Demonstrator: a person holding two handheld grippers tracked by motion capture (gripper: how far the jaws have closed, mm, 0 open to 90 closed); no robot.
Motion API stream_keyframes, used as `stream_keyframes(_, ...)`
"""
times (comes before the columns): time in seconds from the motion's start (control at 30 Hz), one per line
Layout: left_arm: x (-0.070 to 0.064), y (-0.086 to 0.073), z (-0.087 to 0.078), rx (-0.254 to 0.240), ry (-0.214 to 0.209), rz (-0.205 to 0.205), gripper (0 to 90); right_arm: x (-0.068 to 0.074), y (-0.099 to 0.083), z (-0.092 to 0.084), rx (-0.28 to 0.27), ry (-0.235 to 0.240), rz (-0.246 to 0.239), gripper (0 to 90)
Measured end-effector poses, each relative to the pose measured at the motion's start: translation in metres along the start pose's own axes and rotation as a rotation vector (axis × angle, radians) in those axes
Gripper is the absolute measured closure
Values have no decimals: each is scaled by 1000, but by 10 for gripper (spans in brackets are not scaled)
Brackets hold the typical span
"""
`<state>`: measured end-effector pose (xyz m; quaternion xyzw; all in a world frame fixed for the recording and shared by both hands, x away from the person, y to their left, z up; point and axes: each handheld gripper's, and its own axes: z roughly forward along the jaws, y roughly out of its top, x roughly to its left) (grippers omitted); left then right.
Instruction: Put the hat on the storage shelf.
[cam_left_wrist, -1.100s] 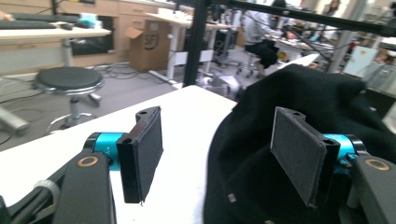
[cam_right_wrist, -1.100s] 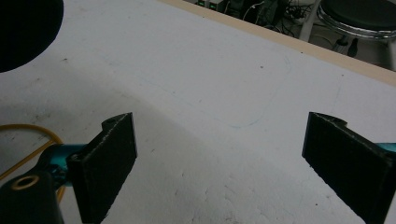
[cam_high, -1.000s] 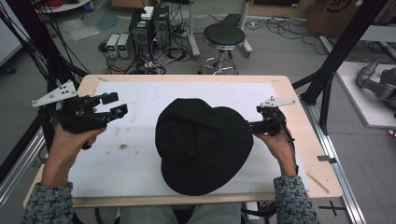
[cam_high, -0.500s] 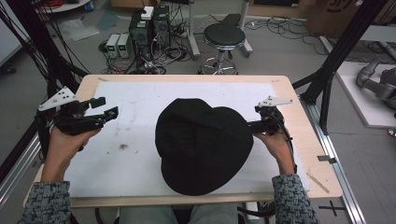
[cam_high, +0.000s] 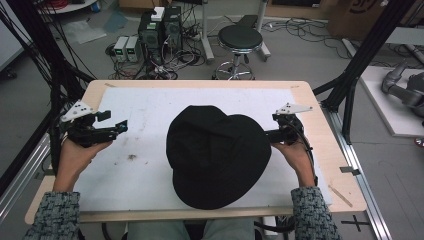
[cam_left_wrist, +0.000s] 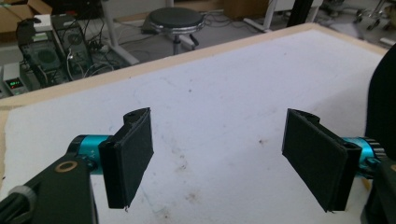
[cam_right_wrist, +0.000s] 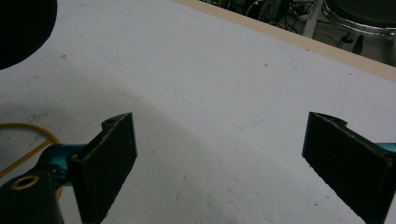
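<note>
Jaws spread wide on left gripper (cam_left_wrist: 217, 161) and right gripper (cam_right_wrist: 238, 163); nothing held.

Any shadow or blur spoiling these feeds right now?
Right gripper view: a broad shadow darkens the white mat around the right claw. Left gripper view: evenly lit, the stool slightly soft. High view: sharp, the black hat shows little detail.
</note>
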<state>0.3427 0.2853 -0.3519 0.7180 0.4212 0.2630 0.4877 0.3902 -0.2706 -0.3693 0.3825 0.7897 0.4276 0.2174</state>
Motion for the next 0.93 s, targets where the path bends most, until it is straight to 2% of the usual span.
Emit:
stream_keyframes(0.17, 2, -6, 5, 28, 13, 4, 248, 0, 0, -1, -4, -3, 1, 97)
stream_keyframes(0.93, 2, -7, 7, 36, 18, 10, 248, -1, 0, -1, -7, -4, 0, 98)
